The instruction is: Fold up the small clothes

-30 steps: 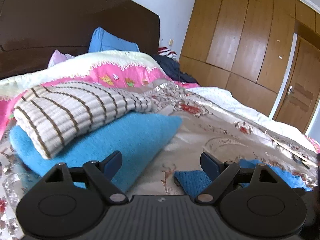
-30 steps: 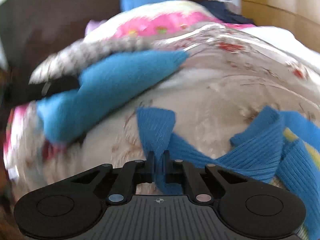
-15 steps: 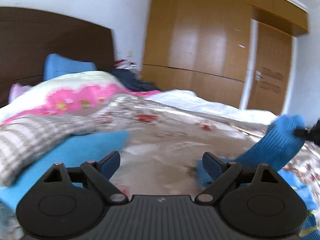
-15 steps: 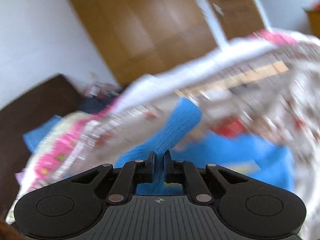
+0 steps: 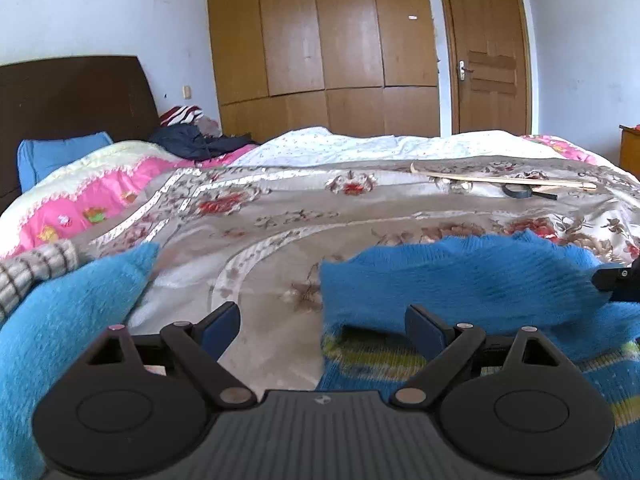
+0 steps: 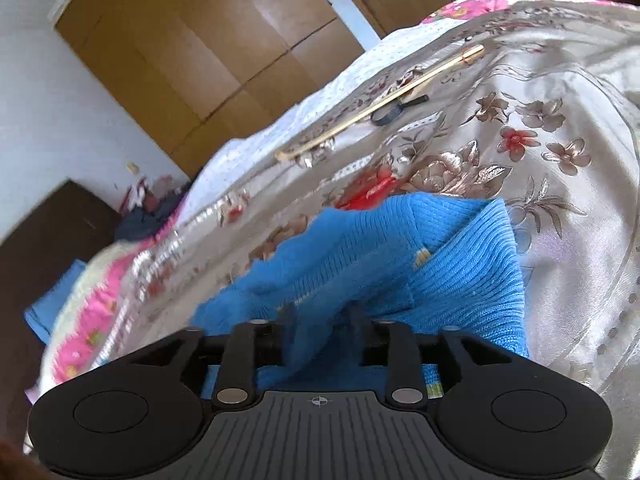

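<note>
A blue knit sweater (image 5: 460, 280) with yellow-green stripes lies on the flowered bedspread (image 5: 320, 216), one sleeve folded across its body. My left gripper (image 5: 322, 320) is open over the sweater's left edge, with nothing between its fingers. My right gripper (image 6: 320, 316) is low over the sweater (image 6: 460, 264), and its jaws are opening. A loose fold of blue knit lies between them, and the pads do not press on it. Its tip shows at the right edge of the left wrist view (image 5: 616, 280).
A folded fuzzy blue garment (image 5: 72, 312) with a striped knit (image 5: 32, 264) on top lies at the left. A wooden stick (image 5: 504, 180) and a black tape roll (image 5: 518, 191) lie further back. Beyond them are a pink quilt (image 5: 80, 200), dark clothes (image 5: 192, 140), a headboard (image 5: 60, 96) and a wardrobe (image 5: 320, 40).
My right gripper carried the blue sleeve across onto the sweater, rolling as it went, and its jaws have parted. My left gripper swung right from the folded stack and stayed open.
</note>
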Demonstrator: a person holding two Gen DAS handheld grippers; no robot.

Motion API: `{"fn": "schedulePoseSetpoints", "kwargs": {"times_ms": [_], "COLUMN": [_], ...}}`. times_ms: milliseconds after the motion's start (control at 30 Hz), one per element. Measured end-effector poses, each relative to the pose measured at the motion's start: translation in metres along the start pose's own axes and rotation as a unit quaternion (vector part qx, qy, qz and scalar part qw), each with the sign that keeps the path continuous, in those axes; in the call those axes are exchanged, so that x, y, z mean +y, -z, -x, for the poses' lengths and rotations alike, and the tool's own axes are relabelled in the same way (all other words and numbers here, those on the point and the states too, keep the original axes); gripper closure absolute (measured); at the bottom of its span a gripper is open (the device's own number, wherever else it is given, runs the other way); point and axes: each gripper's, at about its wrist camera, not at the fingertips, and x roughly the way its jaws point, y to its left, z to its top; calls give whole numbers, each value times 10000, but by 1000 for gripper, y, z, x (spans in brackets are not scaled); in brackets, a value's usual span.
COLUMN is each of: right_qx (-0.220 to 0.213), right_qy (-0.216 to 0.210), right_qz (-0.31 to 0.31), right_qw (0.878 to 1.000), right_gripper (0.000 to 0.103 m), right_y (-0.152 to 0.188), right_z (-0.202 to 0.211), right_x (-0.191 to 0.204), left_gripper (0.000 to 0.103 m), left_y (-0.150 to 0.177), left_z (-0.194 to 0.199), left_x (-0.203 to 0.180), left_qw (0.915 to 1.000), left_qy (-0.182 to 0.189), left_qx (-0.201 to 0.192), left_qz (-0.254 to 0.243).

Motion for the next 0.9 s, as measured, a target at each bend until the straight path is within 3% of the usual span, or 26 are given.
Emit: {"fn": "schedulePoseSetpoints", "kwargs": {"times_ms": [100, 167, 200, 267, 400, 500, 600, 900], "right_qx": [67, 45, 57, 48, -527, -663, -168, 99], "right_qy": [-52, 73, 138, 102, -12, 254, 796, 267], "right_qz": [-324, -318, -326, -396, 132, 309, 273, 53], "right_qw": [9994, 9995, 9994, 9992, 9985, 9970, 9963, 9996], "right_gripper": [60, 64, 81, 100, 102, 103, 99, 90], "right_y": [-3, -5, -7, -12, -14, -5, 5, 1], "right_z": [-9, -14, -17, -17, 11, 20, 6, 8], "right_x": [-6, -6, -6, -6, 9, 3, -15, -7], "left_gripper": [3, 3, 3, 3, 3, 3, 3, 3], "left_y": [-6, -10, -12, -15, -13, -8, 3, 13], "left_z": [-11, -23, -30, -43, -60, -61, -71, -73], "left_x": [-3, -5, -6, -7, -7, -2, 0, 7], "left_qw": [10000, 10000, 10000, 10000, 9995, 9994, 9982, 9968], "left_qy": [36, 9, 3, -41, -98, -149, -174, -104], "left_qx": [-12, 19, 41, 83, 290, 310, 572, 781], "left_qz": [-82, -65, -28, 29, -2, 100, 72, 146]}}
